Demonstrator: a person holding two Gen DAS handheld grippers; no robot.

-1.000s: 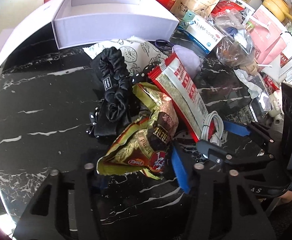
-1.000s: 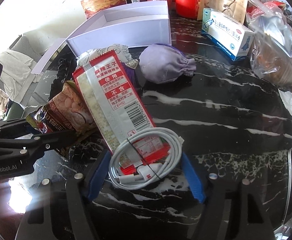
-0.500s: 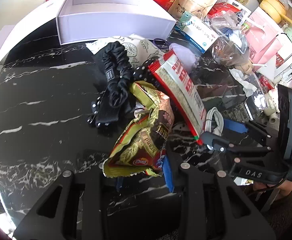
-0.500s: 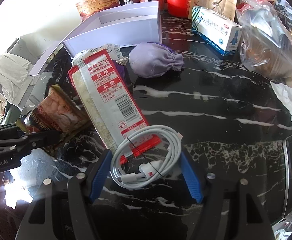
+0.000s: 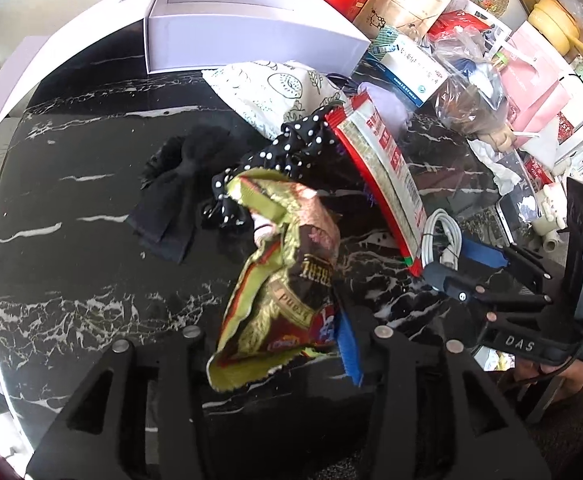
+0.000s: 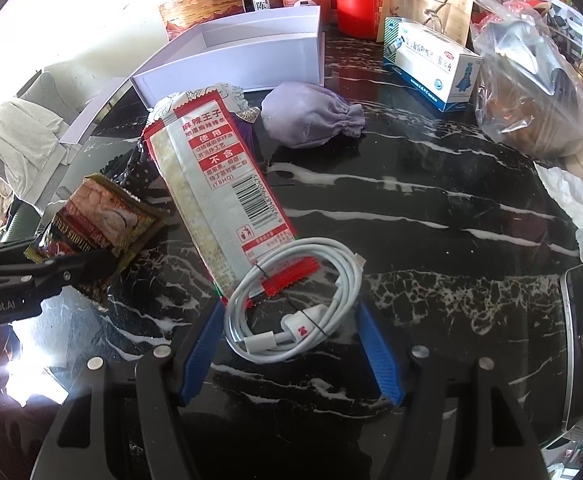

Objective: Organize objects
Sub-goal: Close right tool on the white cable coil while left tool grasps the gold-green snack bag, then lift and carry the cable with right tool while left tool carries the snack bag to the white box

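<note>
On the black marble table, the left wrist view alone shows one black fabric bow and one polka-dot cloth. Only the right wrist view shows one lilac pouch. Left gripper: jaws opening, one gold snack bag between them. Right gripper: fingers moderately wide around one coiled white cable lying on one red-and-white packet; contact cannot be confirmed.
</note>
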